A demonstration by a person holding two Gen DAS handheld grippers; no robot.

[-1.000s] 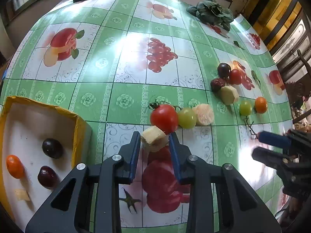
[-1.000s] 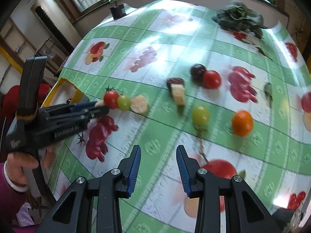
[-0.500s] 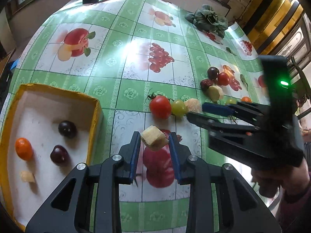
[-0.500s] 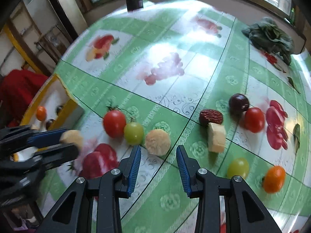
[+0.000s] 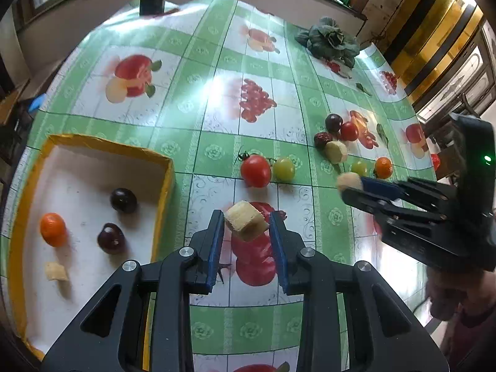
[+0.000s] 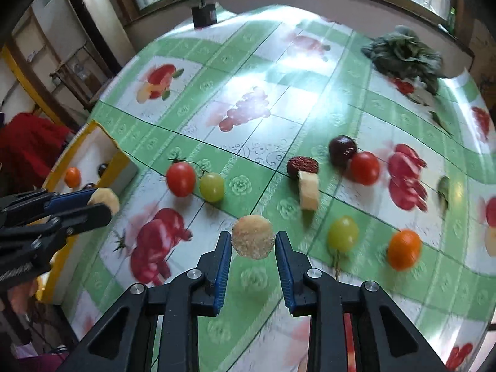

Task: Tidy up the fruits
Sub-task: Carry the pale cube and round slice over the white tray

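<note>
The left claw [image 5: 246, 228] is clenched on a pale fruit chunk [image 5: 245, 224], lifted above the tabletop [image 5: 217, 117] just right of the yellow-rimmed box [image 5: 167, 186]. The right claw [image 6: 252, 243] grips a round pale fruit slice [image 6: 252, 241]. Beyond them lie a red tomato [image 6: 180, 179] touching a green grape [image 6: 211, 187]; farther off, leafy greens [image 6: 403, 54]

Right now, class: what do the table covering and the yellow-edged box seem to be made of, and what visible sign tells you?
Table covering: probably glossy plastic or oilcloth; it throws bright window glare and carries flat printed fruit pictures.
Yellow-edged box: likely cardboard or foam board; matte white inside, with wrinkled yellow tape, it seems, along the rim. The exact board cannot be told.
</note>
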